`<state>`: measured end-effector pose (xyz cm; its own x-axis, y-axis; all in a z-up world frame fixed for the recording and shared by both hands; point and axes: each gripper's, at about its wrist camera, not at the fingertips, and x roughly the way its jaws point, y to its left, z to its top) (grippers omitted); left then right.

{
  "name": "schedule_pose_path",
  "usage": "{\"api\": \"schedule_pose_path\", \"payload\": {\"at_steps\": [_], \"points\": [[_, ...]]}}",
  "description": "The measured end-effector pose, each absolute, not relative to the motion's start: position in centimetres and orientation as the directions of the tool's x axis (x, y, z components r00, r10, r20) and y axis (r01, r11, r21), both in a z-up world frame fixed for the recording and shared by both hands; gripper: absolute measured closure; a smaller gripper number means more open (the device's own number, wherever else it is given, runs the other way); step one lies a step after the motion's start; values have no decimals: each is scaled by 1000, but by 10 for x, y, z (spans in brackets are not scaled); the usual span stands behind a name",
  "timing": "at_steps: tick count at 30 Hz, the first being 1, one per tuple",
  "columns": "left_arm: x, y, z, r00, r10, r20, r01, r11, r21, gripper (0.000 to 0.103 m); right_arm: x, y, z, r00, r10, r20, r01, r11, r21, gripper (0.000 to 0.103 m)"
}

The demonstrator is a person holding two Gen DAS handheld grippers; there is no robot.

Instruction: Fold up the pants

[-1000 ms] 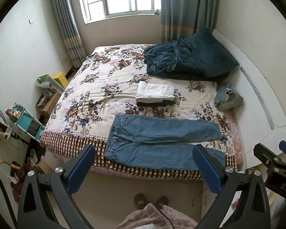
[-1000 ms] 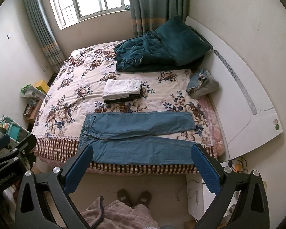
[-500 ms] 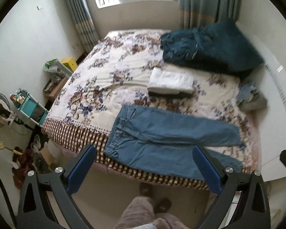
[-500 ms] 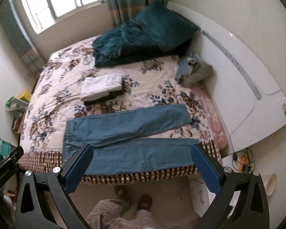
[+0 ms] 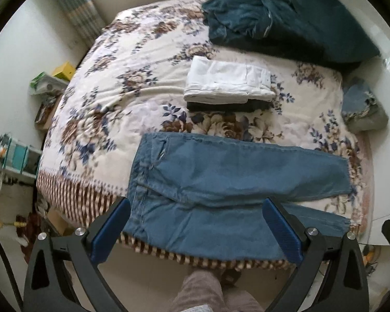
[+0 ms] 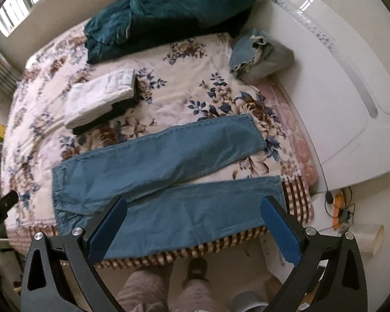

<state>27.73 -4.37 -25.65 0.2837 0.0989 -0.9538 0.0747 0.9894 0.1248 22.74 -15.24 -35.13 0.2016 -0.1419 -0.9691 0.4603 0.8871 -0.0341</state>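
Note:
Blue jeans (image 5: 221, 182) lie flat along the near edge of the flowered bed (image 5: 111, 96), waist to the left, both legs stretched to the right. The right wrist view shows the same jeans (image 6: 169, 171) with the near leg at the bed's edge. My left gripper (image 5: 195, 223) hovers open above the waist and near leg, touching nothing. My right gripper (image 6: 192, 221) is open over the near leg, also holding nothing. Both are still above the cloth.
A folded white and dark stack (image 5: 228, 85) sits mid-bed. A dark teal blanket (image 5: 286, 18) is heaped at the far side, a small denim bundle (image 6: 260, 54) near the white headboard (image 6: 338, 78). A person's legs and shoes (image 6: 197, 267) stand at the bedside.
Both grippers have moved forward and down toward the bed, so the jeans fill more of each view. Both stayed open.

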Motion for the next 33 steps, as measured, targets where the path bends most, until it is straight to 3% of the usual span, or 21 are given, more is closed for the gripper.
{"api": "schedule_pose_path", "payload": {"at_steps": [6, 16, 22, 27, 29, 31, 32, 33], "points": [[352, -70, -348, 262, 160, -952, 214, 952, 219, 0, 323, -163, -447, 123, -155, -980, 355, 929, -102, 0], [430, -140, -563, 153, 258, -954, 549, 780, 299, 0, 450, -168, -694, -113, -214, -970, -117, 973, -201, 0], [454, -140, -625, 74, 262, -962, 593, 764, 253, 0, 468, -179, -798, -207, -357, -911, -396, 882, -256, 0], [467, -134, -637, 19, 175, -984, 601, 785, 151, 1, 482, -195, -836, -289, -307, -907, -453, 878, -153, 2], [472, -133, -636, 1, 116, -993, 620, 780, 92, 13, 486, -196, -842, -300, -272, -914, -460, 881, -112, 14], [474, -136, -629, -21, 63, -998, 643, 765, 35, 46, 484, -193, -840, -303, -228, -925, -462, 884, -67, 42], [473, -140, -624, -21, 51, -998, 664, 747, 24, 53, 483, -193, -835, -291, -217, -932, -456, 888, -65, 50], [472, -142, -619, -14, 49, -999, 681, 732, 26, 68, 483, -195, -830, -271, -218, -938, -445, 892, -79, 73]]}}
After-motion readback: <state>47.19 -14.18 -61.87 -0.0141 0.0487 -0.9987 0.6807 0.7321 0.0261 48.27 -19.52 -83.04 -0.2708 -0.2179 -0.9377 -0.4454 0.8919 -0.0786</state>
